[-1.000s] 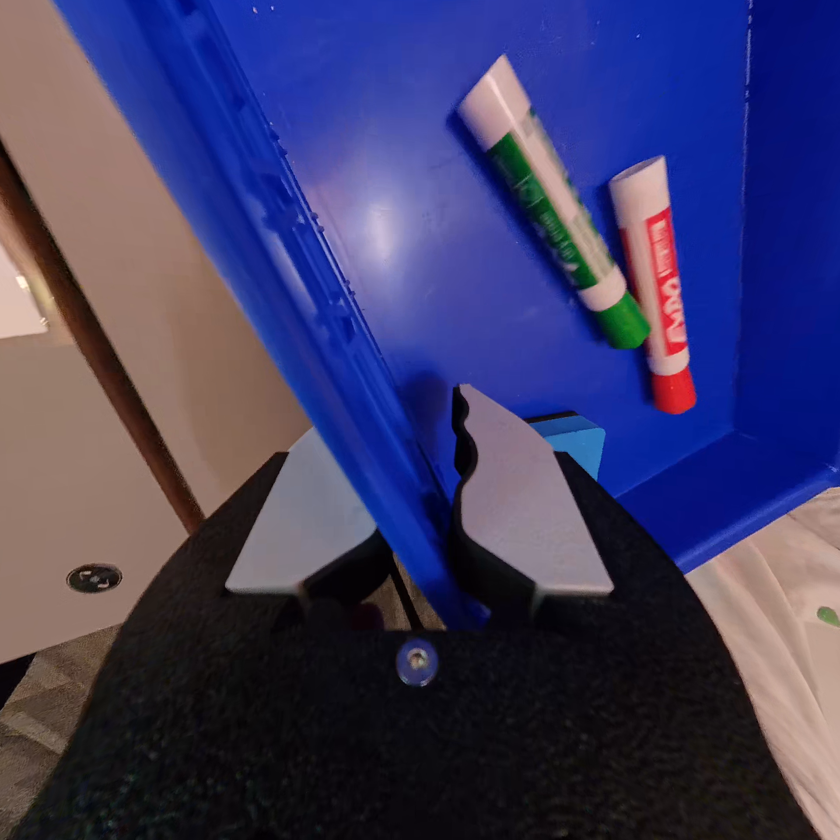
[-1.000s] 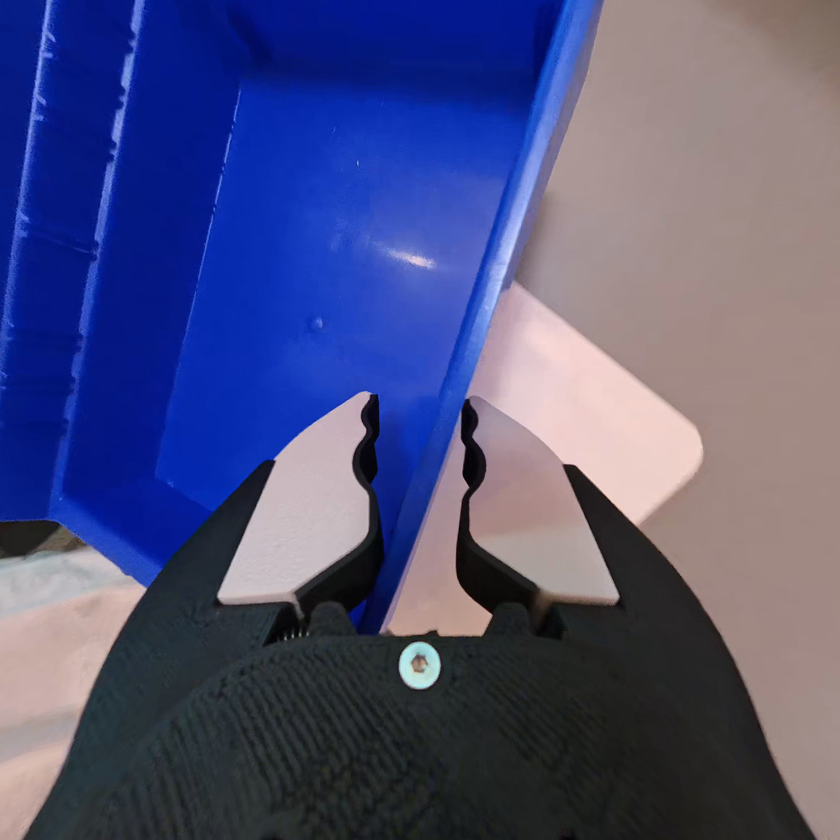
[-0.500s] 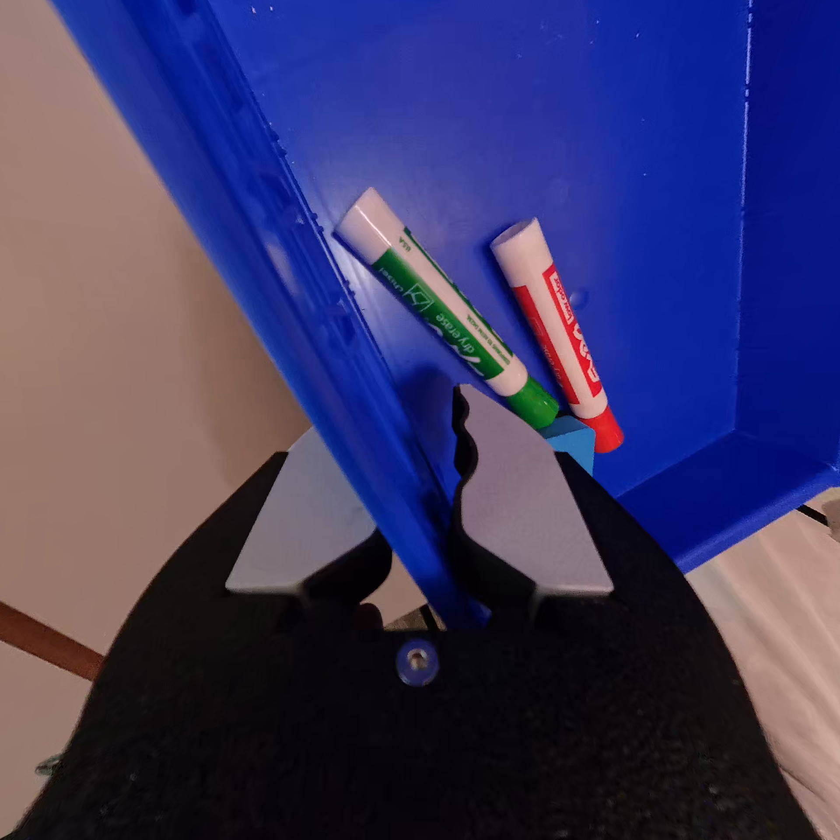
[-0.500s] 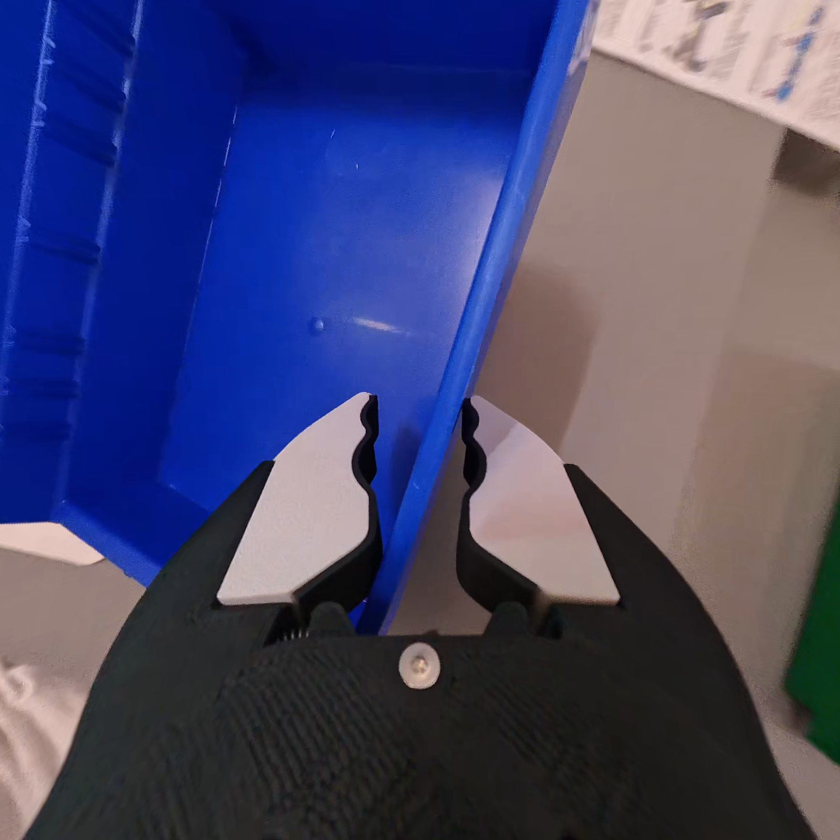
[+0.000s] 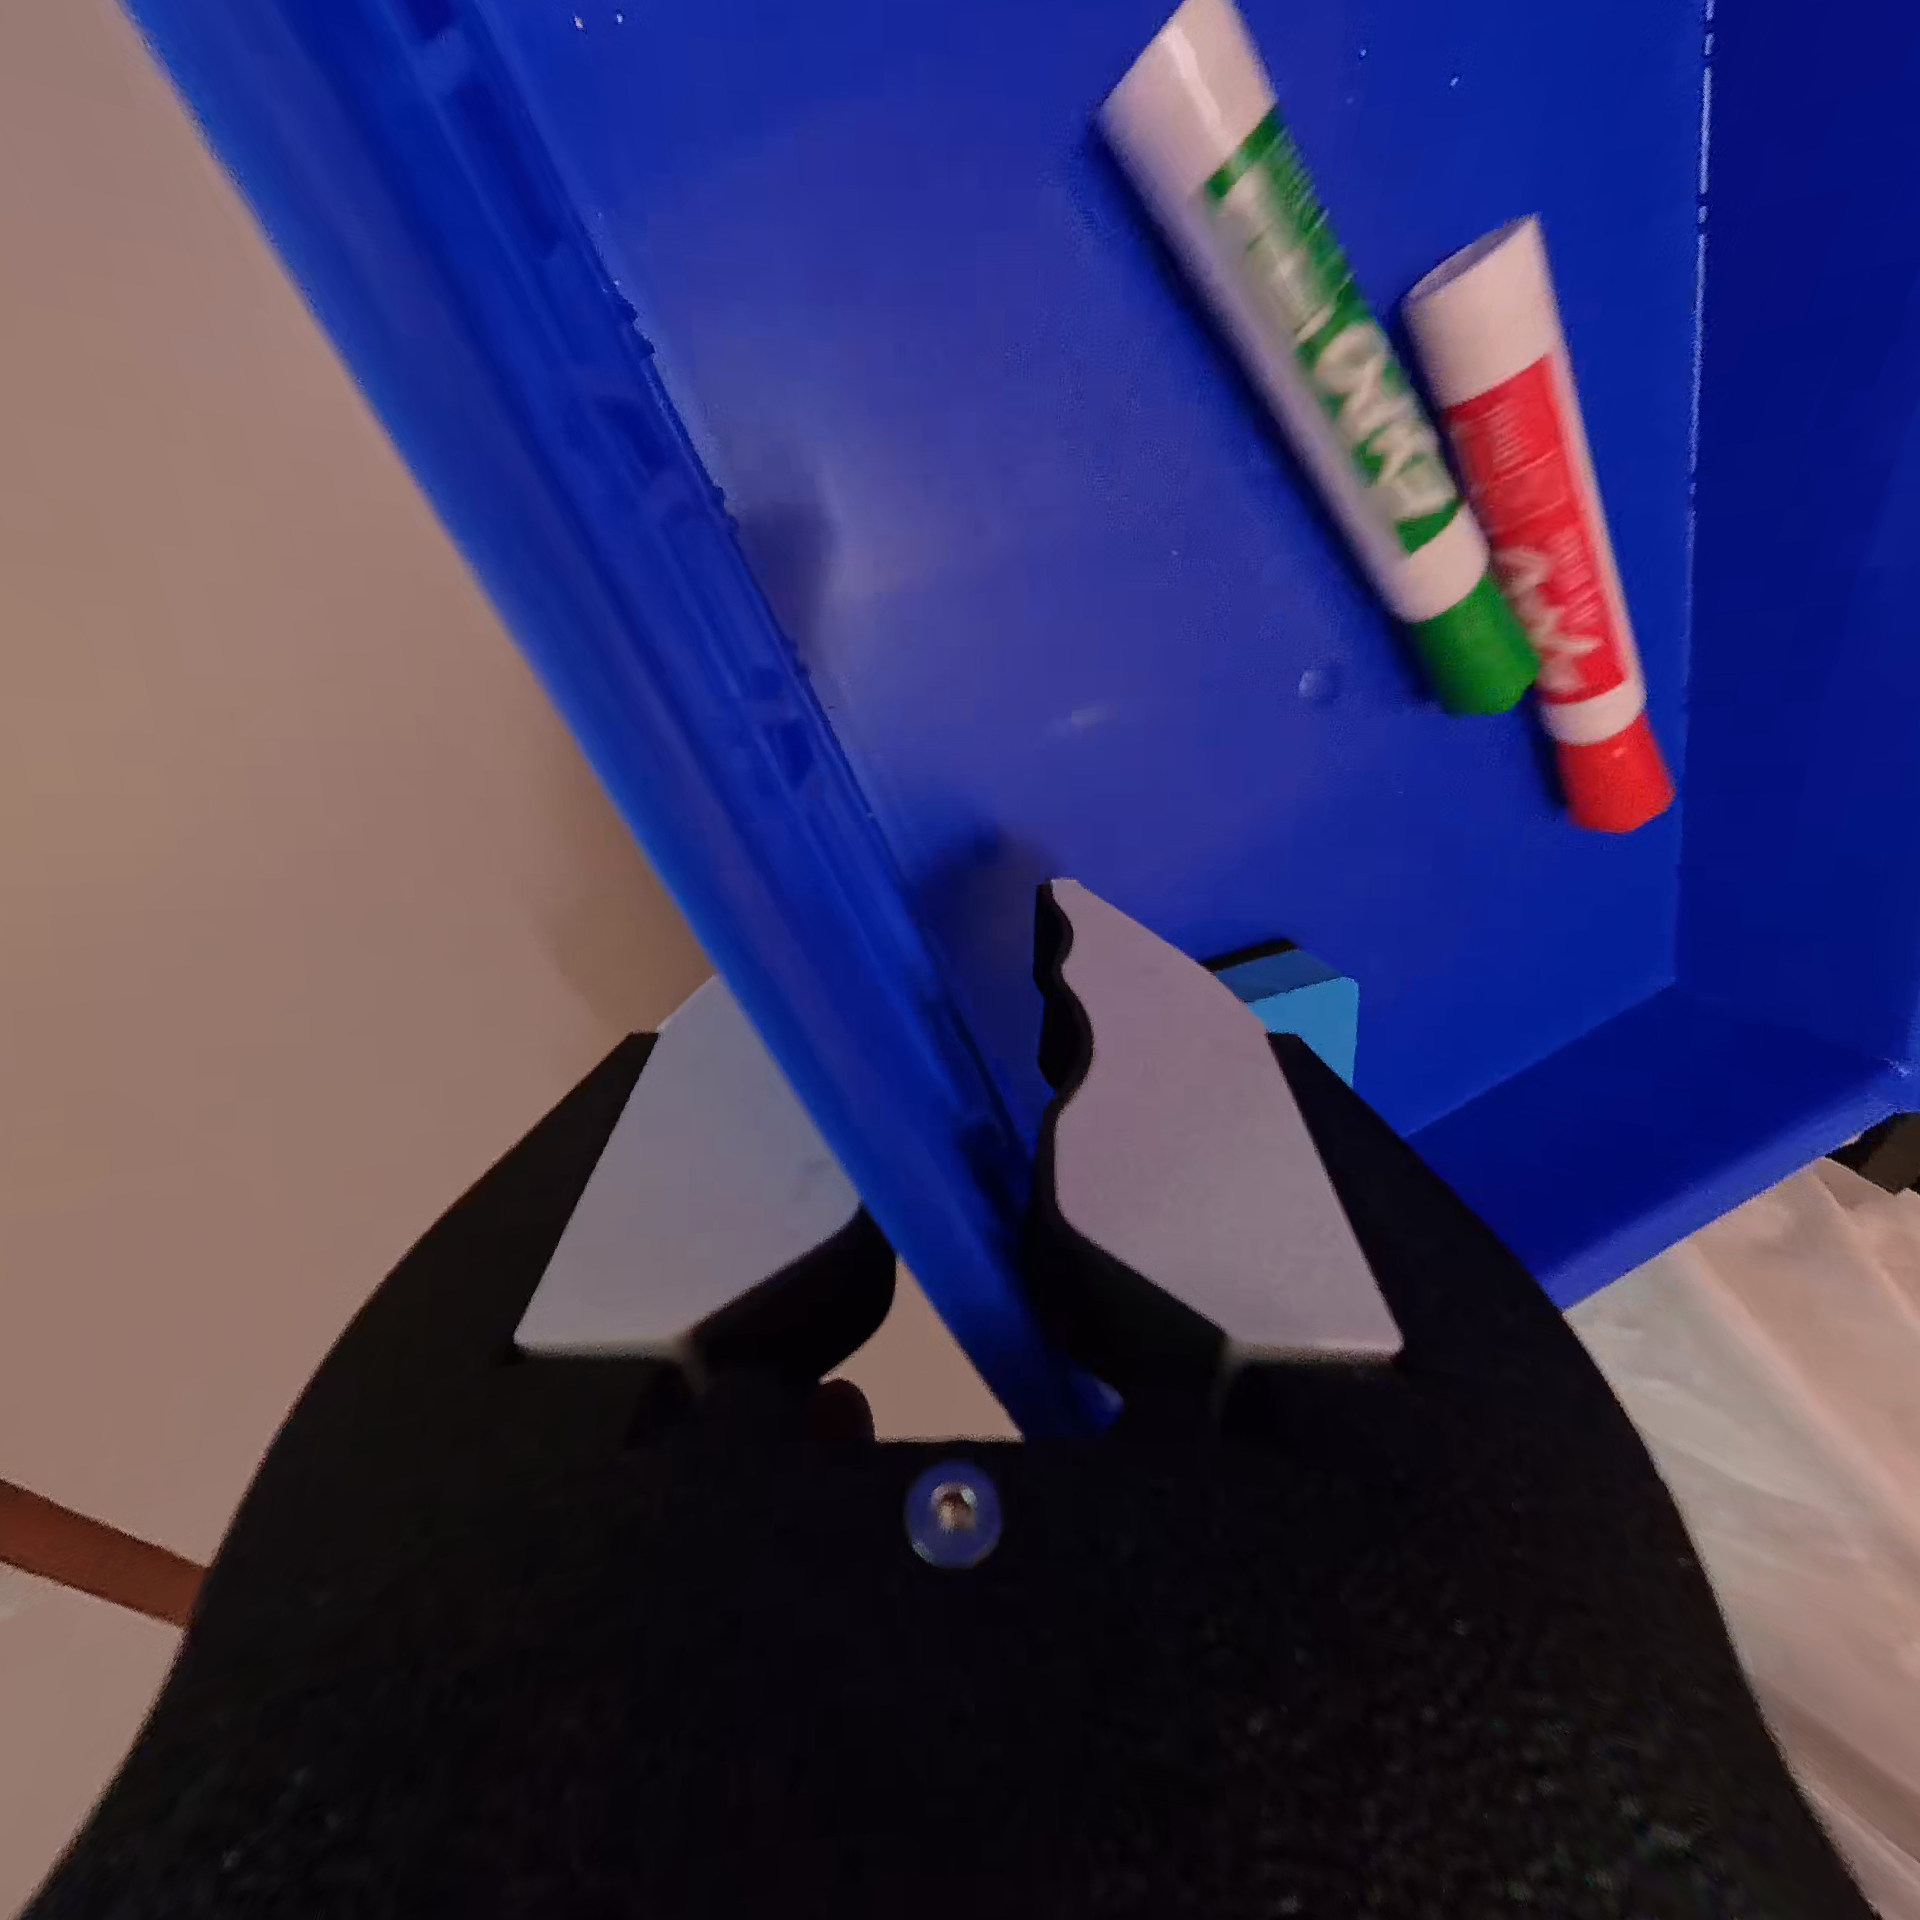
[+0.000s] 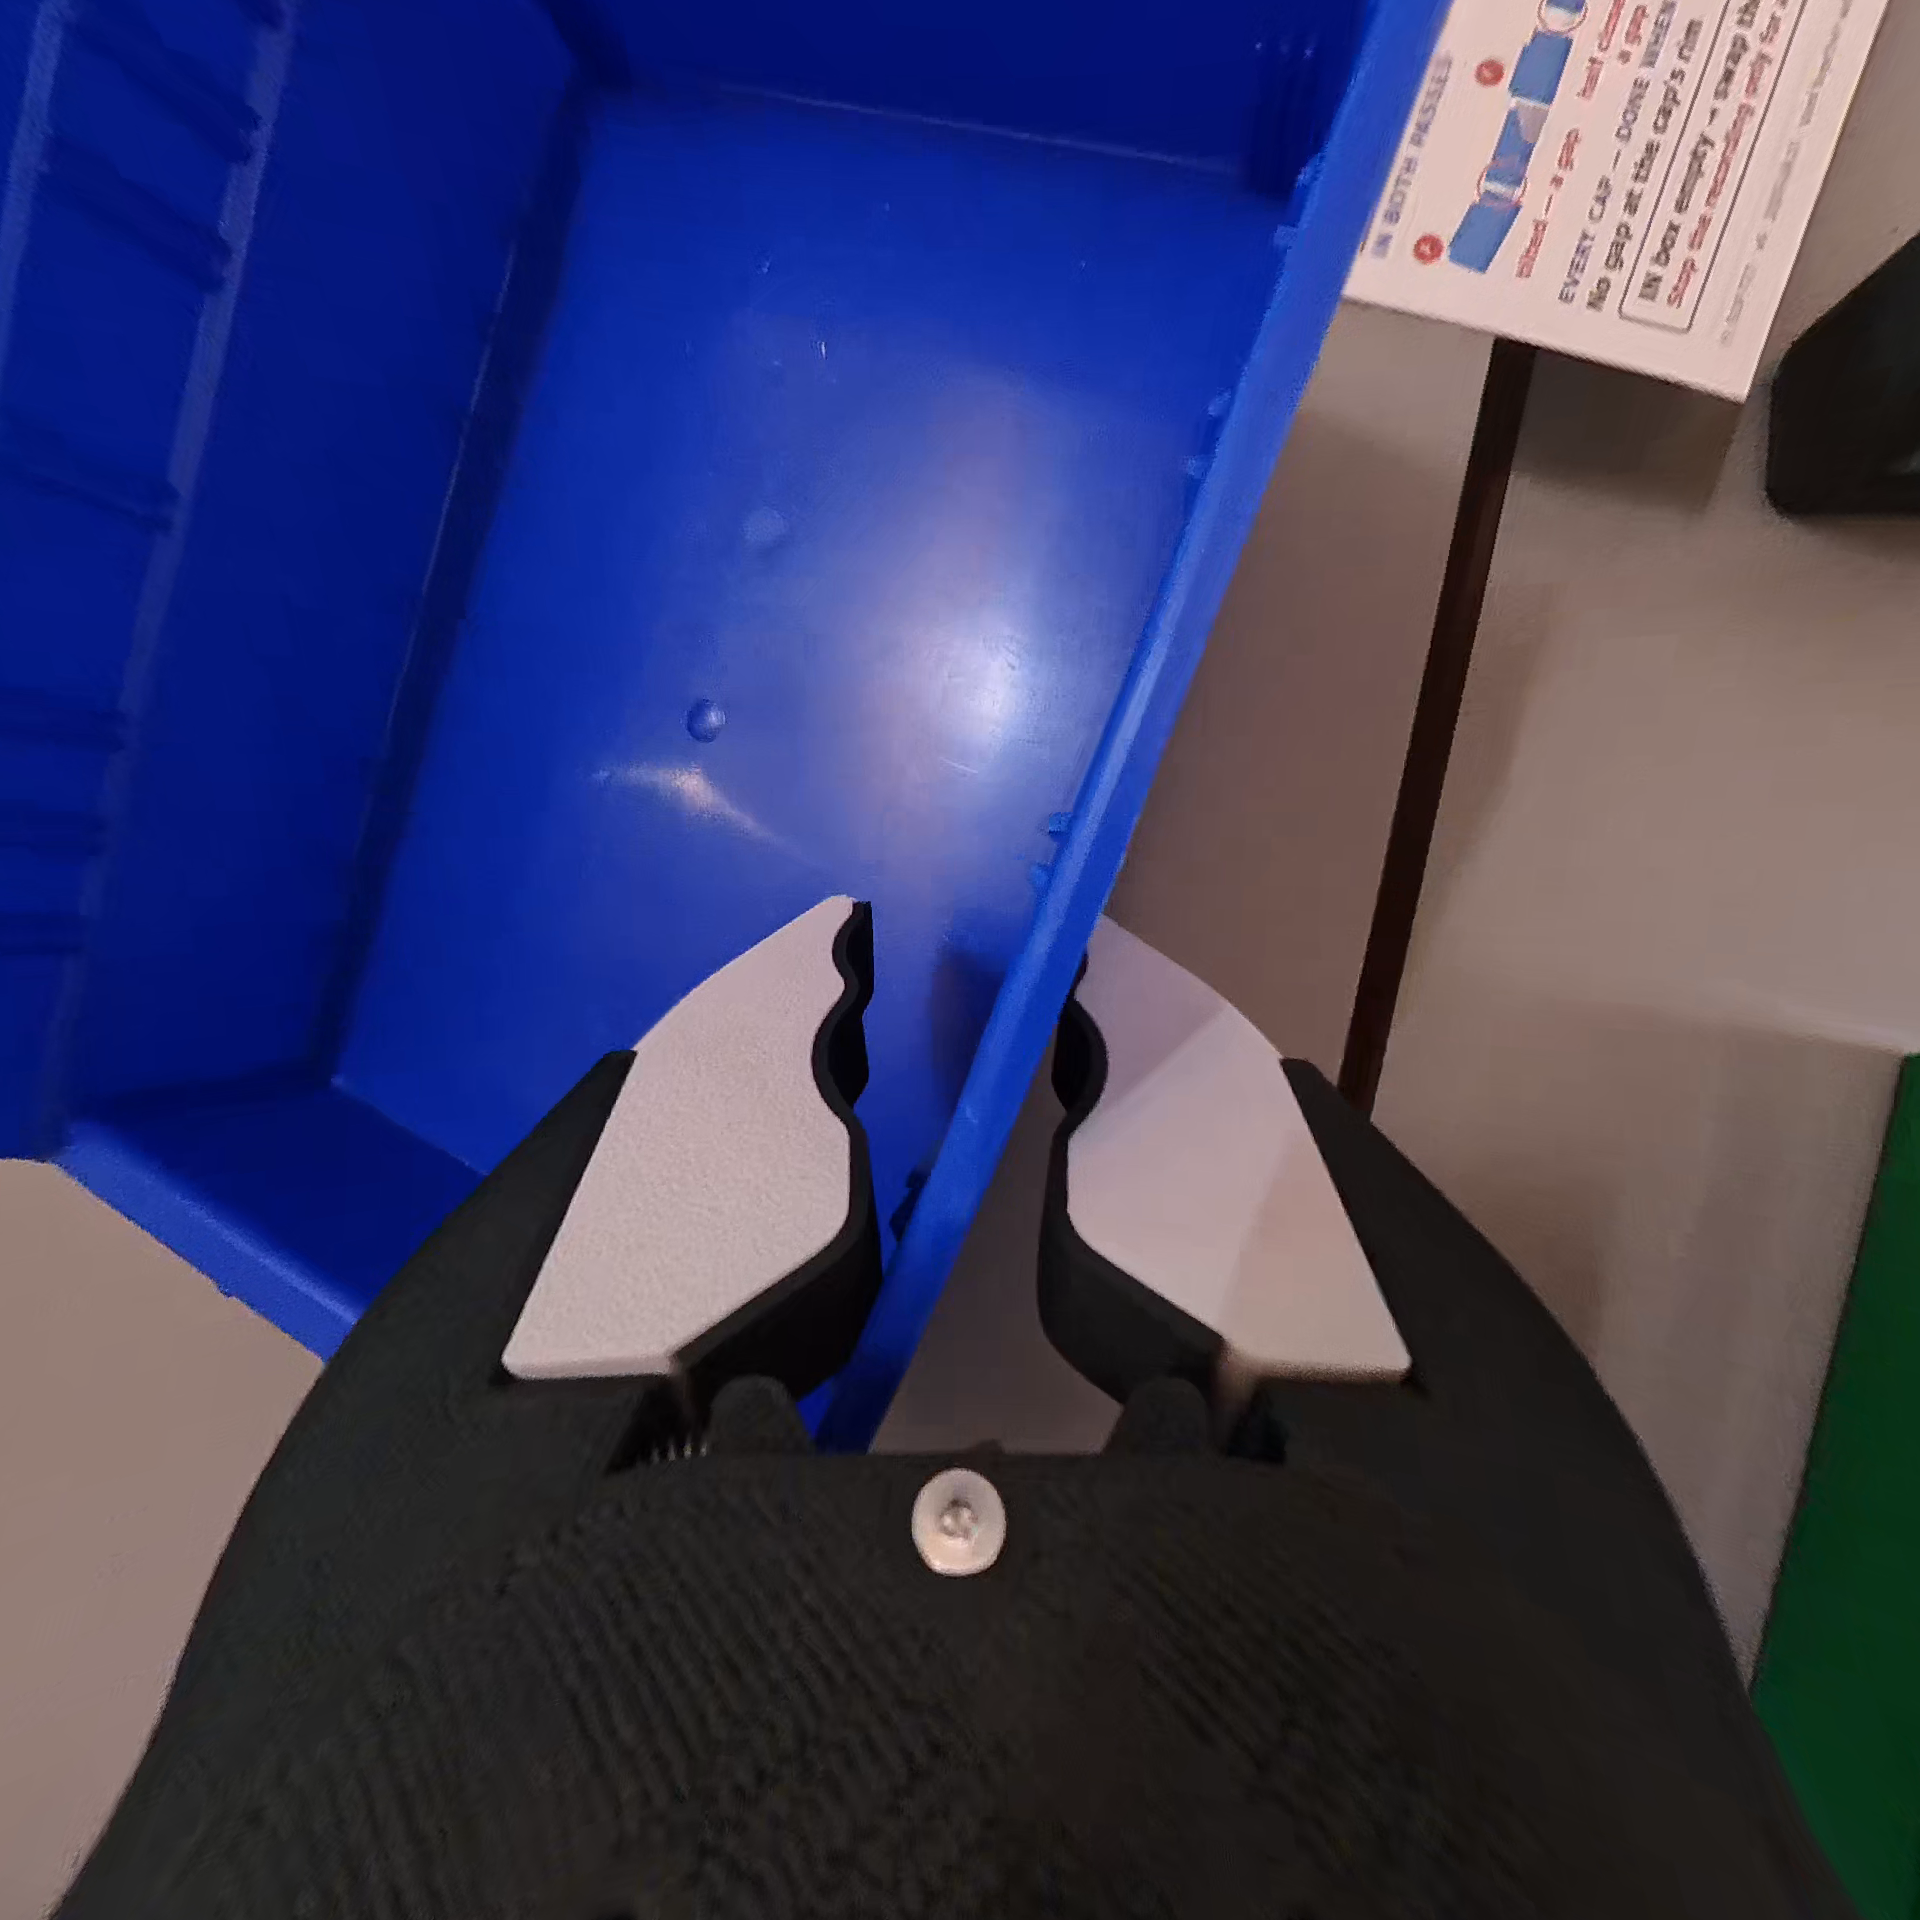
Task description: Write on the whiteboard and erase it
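A blue plastic bin (image 5: 1039,468) is held up between both grippers. My left gripper (image 5: 914,966) is shut on the bin's left wall, one finger inside and one outside. A green marker (image 5: 1320,384) and a red marker (image 5: 1538,530), both capped, lie side by side on the bin floor at the upper right, blurred. A light blue eraser (image 5: 1304,1013) sits behind my inner finger. My right gripper (image 6: 971,935) is shut on the bin's right wall (image 6: 1195,623); that end of the bin holds nothing. No whiteboard is in view.
A printed paper sheet (image 6: 1621,156) hangs on the grey wall behind, above a dark vertical strip (image 6: 1444,675). A black object (image 6: 1860,416) and a green surface (image 6: 1860,1455) are at the right. White crumpled sheeting (image 5: 1714,1507) lies below the bin. Left tips to right tips: about 85 cm.
The two markers slid down toward my left gripper half a second ago and now lie back at the upper right. The bin has swung; the background behind it has shifted.
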`<act>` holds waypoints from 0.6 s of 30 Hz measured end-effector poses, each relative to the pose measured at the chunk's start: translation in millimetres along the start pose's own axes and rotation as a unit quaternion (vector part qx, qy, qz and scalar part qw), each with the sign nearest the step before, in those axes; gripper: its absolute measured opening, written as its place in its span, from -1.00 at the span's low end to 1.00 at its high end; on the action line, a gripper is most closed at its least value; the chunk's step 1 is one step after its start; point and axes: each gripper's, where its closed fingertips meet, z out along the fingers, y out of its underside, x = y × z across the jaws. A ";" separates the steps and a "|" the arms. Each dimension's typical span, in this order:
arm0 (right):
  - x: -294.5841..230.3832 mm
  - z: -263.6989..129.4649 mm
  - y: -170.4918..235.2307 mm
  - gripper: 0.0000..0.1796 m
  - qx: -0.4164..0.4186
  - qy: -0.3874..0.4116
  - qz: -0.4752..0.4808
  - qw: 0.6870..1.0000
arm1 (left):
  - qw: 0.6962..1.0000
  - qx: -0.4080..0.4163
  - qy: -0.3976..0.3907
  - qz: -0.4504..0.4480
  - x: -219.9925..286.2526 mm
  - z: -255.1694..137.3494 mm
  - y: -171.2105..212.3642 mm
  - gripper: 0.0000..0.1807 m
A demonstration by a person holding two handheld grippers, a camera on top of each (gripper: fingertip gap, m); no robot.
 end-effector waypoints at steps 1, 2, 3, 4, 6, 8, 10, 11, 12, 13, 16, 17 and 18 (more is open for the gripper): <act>2.8 4.5 -3.6 -0.64 -0.004 -0.001 -0.006 1.000 | 1.000 0.007 0.001 0.003 -0.2 1.6 -4.4 -0.72; 5.7 9.1 -6.4 -0.64 -0.010 -0.003 -0.007 1.000 | 1.000 0.014 0.002 0.006 -0.3 3.8 -8.6 -0.72; 8.7 13.6 -8.9 -0.64 -0.016 -0.006 -0.002 1.000 | 1.000 0.020 0.004 0.010 -0.1 6.6 -12.0 -0.72; 11.4 18.3 -9.4 -0.64 -0.027 -0.010 0.003 1.000 | 1.000 0.022 0.007 0.012 0.5 9.8 -14.7 -0.72; 17.4 28.0 -7.5 -0.65 -0.047 -0.011 0.001 0.999 | 1.000 0.016 0.009 0.016 1.5 17.4 -16.6 -0.72; 19.9 36.5 -4.6 -0.67 -0.057 -0.019 -0.001 0.998 | 1.000 0.013 0.000 0.023 -0.3 24.0 -18.7 -0.73; 20.4 40.7 -5.6 -0.67 -0.046 -0.030 0.007 0.998 | 0.999 0.022 0.001 0.031 0.3 27.3 -22.7 -0.72; 20.4 41.0 -6.5 -0.67 -0.042 -0.032 0.008 0.999 | 0.999 0.025 0.000 0.032 0.2 28.1 -24.3 -0.72; 20.7 41.0 -6.7 -0.66 -0.042 -0.029 0.004 0.999 | 0.999 0.028 -0.004 0.032 -0.4 29.0 -25.5 -0.72; 20.6 41.1 -7.0 -0.66 -0.041 -0.025 -0.002 0.999 | 0.999 0.030 -0.010 0.037 -1.4 30.4 -26.2 -0.72; 23.0 40.9 -8.4 -0.61 -0.033 -0.005 -0.018 0.999 | 0.998 0.042 -0.018 0.050 -4.3 35.7 -26.9 -0.72; 24.2 40.9 -8.5 -0.60 -0.033 0.001 -0.023 0.999 | 0.997 0.047 -0.016 0.053 -4.5 37.3 -26.6 -0.72; 24.3 40.9 -8.1 -0.59 -0.035 0.002 -0.026 0.999 | 0.997 0.052 -0.009 0.047 -3.9 37.3 -26.8 -0.72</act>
